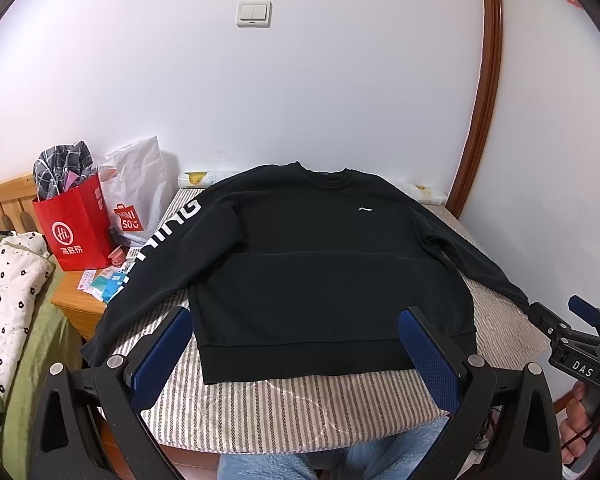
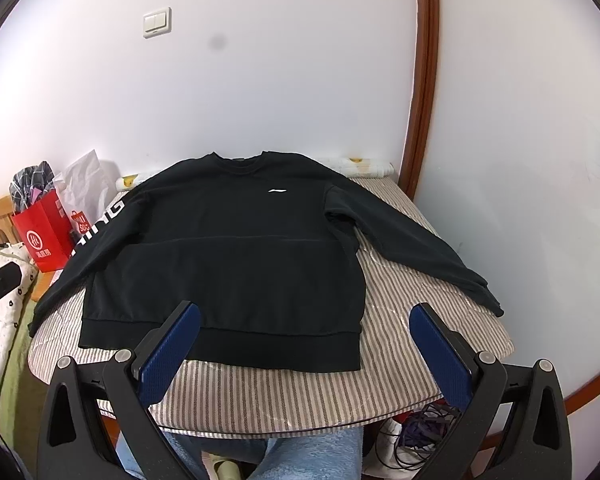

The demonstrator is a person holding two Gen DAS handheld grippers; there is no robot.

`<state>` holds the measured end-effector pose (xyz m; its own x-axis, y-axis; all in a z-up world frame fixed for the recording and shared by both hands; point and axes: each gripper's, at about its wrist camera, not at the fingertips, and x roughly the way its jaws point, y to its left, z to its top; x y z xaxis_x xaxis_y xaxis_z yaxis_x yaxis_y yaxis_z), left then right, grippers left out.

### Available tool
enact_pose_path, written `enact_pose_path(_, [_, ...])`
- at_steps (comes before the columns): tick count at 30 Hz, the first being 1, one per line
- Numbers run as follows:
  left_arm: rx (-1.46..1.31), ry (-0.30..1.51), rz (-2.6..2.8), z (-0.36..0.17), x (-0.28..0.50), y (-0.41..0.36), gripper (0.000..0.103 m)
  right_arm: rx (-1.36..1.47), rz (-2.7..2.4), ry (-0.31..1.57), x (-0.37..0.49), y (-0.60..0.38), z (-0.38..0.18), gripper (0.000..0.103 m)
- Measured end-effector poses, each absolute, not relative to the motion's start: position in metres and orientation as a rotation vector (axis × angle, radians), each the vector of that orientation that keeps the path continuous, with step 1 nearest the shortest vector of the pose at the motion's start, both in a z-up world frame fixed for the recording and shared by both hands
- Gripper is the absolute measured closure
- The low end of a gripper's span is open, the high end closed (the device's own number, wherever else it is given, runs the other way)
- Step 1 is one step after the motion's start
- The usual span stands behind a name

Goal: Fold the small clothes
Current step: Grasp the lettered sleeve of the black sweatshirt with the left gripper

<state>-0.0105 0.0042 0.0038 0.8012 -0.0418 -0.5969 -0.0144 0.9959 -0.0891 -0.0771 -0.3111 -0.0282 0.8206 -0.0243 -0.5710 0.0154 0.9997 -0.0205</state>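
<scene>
A black sweatshirt (image 1: pixel 320 264) lies flat, front up, on a striped table (image 1: pixel 300 404), collar to the wall, both sleeves spread out. It has a small white chest logo and white letters on its left sleeve. It also shows in the right wrist view (image 2: pixel 228 264). My left gripper (image 1: pixel 296 316) is open and empty, held above the hem near the table's front. My right gripper (image 2: pixel 304 312) is open and empty, above the hem's right corner; it also shows in the left wrist view (image 1: pixel 568 312) near the right cuff.
A red paper bag (image 1: pixel 76 232) and a white bag (image 1: pixel 136 196) stand on a wooden nightstand (image 1: pixel 76 304) to the left. A floral quilt (image 1: pixel 8 280) lies further left. The white wall is behind, a brown door frame (image 1: pixel 484 92) at right. Cables (image 2: pixel 416 440) lie under the table.
</scene>
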Motion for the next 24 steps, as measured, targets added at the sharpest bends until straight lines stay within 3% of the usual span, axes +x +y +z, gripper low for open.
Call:
enact_pose_path(14, [-0.123,0.657,-0.01,-0.027,0.017,0.027,0.0,-0.039,-0.033,0.603,-0.063,-0.3,-0.049,0.0])
enact_pose_path(24, [-0.229,0.783,0.028,-0.096,0.061,0.075,0.0,-0.082,0.002,0.673,-0.019,-0.283,-0.092,0.0])
